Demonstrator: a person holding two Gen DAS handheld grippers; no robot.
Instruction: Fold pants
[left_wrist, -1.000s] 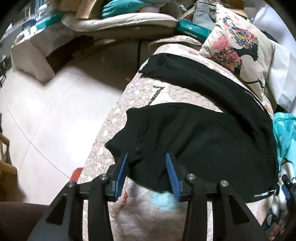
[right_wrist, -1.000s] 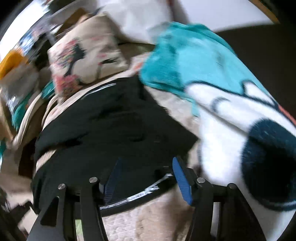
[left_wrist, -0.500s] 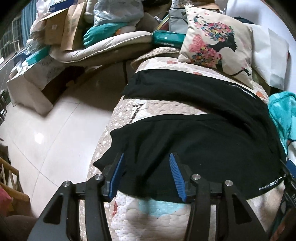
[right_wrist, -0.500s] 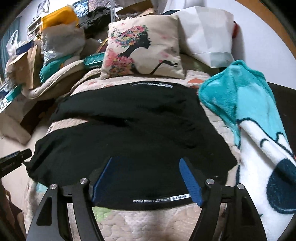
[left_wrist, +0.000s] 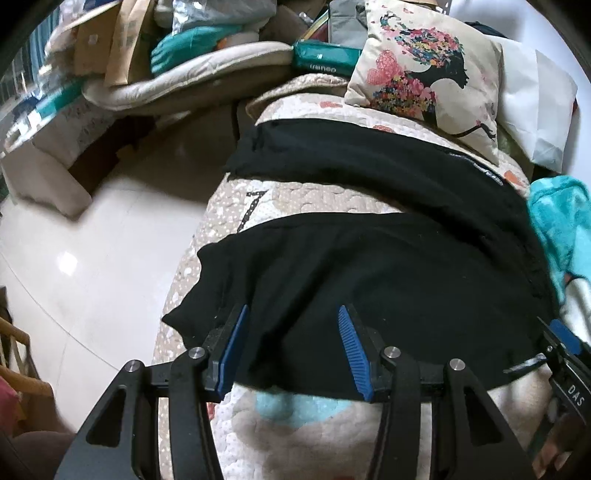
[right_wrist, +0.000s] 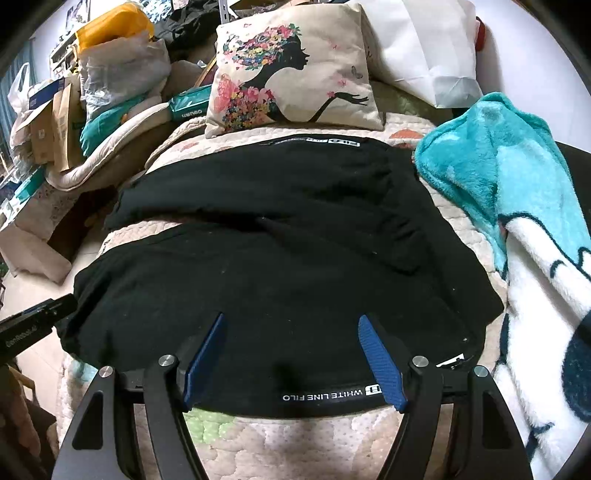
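Pants (right_wrist: 280, 266): black, spread flat across the quilted bed (left_wrist: 295, 435), filling the middle of both views, near hem at lower centre. Left gripper (left_wrist: 291, 347): jaws parted to a middling gap over the near hem, nothing pinched. Right gripper (right_wrist: 295, 354): jaws wide over the lettered band, holding nothing. Change since a second ago: I see both pairs of jaws wider and the blurred right view settled square over the cloth. Reading: cloth released and smoothed; next fold not yet begun. Beyond: floral cushion (right_wrist: 295, 70) at top, teal blanket (right_wrist: 498, 177) at right.
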